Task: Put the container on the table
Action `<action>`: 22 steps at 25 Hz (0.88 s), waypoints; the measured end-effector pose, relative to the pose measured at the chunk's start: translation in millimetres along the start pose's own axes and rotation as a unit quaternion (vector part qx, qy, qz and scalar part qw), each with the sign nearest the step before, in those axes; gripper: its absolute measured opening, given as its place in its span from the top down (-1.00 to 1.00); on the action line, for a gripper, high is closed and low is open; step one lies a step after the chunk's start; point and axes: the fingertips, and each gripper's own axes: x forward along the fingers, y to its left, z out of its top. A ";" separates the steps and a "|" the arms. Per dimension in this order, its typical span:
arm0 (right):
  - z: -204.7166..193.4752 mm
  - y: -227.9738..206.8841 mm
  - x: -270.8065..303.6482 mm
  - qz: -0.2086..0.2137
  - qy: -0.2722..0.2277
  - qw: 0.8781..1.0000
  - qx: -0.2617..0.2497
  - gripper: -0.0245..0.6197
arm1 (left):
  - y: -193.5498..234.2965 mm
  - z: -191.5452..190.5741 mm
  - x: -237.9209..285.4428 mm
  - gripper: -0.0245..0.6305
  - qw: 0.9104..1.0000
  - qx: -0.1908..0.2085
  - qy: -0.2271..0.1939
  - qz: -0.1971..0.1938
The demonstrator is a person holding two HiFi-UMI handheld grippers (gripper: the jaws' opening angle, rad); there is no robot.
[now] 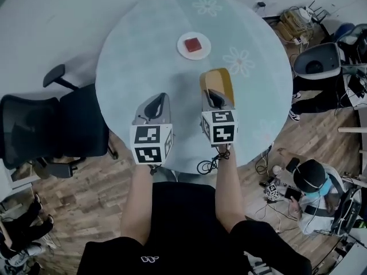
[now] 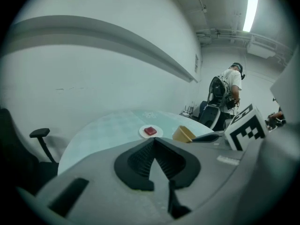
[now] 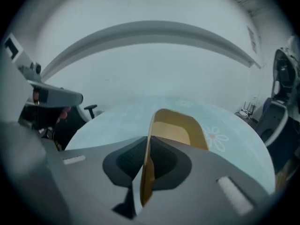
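Nearest, the left tongs are clenched on nothing; beside them the right tongs pinch one wall of the tan container over the round counter; farther off, a white plate bears a red block

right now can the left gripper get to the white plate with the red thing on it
Probably yes. The left gripper is shut and empty, and only bare table lies between it and the plate. The container in the right gripper sits right of that path.
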 end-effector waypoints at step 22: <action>101.1 -29.4 -5.5 0.005 -0.169 0.986 0.008 0.89 | 32.4 32.9 31.8 0.92 0.998 -0.039 -0.045 0.017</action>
